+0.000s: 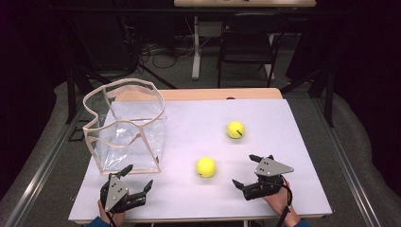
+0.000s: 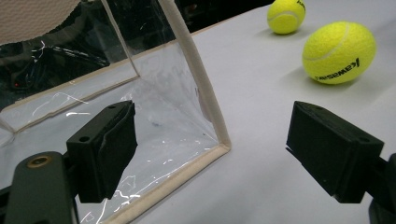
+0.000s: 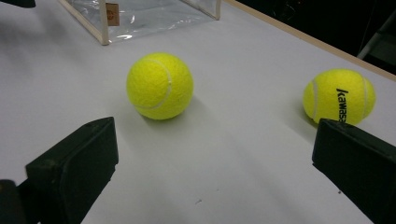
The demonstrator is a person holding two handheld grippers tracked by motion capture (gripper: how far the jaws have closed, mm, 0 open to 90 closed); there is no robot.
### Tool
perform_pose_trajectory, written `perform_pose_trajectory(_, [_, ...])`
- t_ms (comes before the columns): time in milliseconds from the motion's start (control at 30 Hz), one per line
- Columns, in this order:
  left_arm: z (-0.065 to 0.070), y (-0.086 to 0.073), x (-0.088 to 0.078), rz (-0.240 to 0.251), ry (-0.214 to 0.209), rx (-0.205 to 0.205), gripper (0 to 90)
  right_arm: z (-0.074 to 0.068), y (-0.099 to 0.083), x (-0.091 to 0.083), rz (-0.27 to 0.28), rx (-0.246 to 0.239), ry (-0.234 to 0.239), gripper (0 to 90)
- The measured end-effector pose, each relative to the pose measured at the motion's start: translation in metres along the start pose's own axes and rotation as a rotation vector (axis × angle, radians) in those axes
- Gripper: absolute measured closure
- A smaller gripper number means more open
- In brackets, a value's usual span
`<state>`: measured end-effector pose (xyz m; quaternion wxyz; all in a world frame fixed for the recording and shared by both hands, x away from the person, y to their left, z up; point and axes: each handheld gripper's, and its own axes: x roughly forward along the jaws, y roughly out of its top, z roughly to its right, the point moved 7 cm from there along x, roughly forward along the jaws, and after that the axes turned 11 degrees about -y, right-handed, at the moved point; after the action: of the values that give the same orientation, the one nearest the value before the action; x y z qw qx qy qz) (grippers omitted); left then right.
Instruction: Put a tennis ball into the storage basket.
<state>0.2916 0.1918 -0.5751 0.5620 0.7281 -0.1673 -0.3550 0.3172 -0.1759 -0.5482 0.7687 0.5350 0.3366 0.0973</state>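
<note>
2 tennis balls lie on the white worktop (image 1: 293, 142). The nearer ball (image 1: 206, 167) sits toward the front edge, between the 2 hand-held grippers and apart from both; the farther ball (image 1: 235, 129) lies beyond it, toward the right edge. The right hand-held gripper (image 1: 247, 171) rests near the front right corner, jaws spread wide and empty, nothing between it and the nearer ball. The left hand-held gripper (image 1: 138, 178), by the front left corner, is also released, just beside the bottom corner of 1 clear plastic bag (image 1: 127, 127) standing open along the left edge.
</note>
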Motion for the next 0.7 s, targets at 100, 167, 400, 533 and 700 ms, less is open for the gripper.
perform_pose_trajectory(100, [0.000,0.000,0.000,-0.001,0.000,-0.001,15.8,0.000,0.002,0.001,-0.004,0.000,0.005,0.0])
perform_pose_trajectory(167, [0.000,0.000,0.000,-0.001,0.000,0.000,15.9,0.000,0.004,0.004,-0.009,0.000,0.012,0.0])
perform_pose_trajectory(400, [0.000,0.000,0.001,-0.003,-0.001,-0.002,15.9,-0.002,0.011,0.009,-0.007,0.022,0.046,0.0])
perform_pose_trajectory(533, [0.000,0.000,0.000,0.000,-0.003,-0.009,15.9,-0.004,0.016,0.013,-0.010,0.015,0.051,0.0])
perform_pose_trajectory(700, [-0.001,0.000,0.000,0.003,-0.004,-0.013,15.9,-0.007,0.021,0.020,-0.007,0.008,0.054,0.0])
